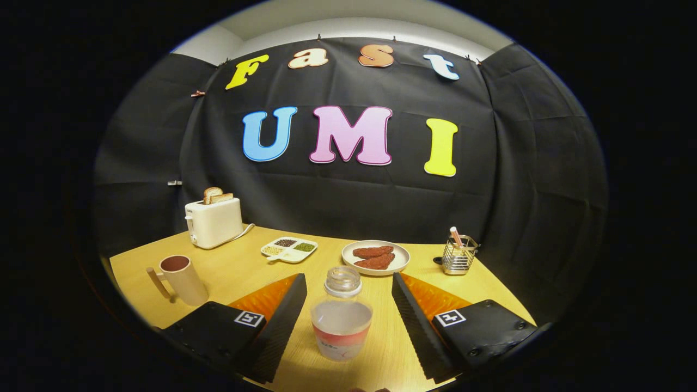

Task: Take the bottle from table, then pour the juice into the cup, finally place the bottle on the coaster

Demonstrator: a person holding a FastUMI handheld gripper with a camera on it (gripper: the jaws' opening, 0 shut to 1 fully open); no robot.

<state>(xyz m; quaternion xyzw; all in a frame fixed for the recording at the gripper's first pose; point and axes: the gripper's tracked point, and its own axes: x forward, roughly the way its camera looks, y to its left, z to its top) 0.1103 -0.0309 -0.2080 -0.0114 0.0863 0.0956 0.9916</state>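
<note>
A clear plastic bottle [341, 313] with a red-and-white label and an open neck stands upright on the wooden table [239, 272], between my two fingers. My gripper [348, 291] is open, and a gap shows between each finger and the bottle. A beige cup [182, 279] with a handle and a dark inside stands to the left, beyond the left finger. I cannot make out a coaster.
Along the back of the table stand a white toaster [213, 222] holding toast, a divided dish [289, 249] of seeds, a plate [375, 257] with two reddish patties, and a wire holder [458, 256] at the right. Black cloth walls the booth behind.
</note>
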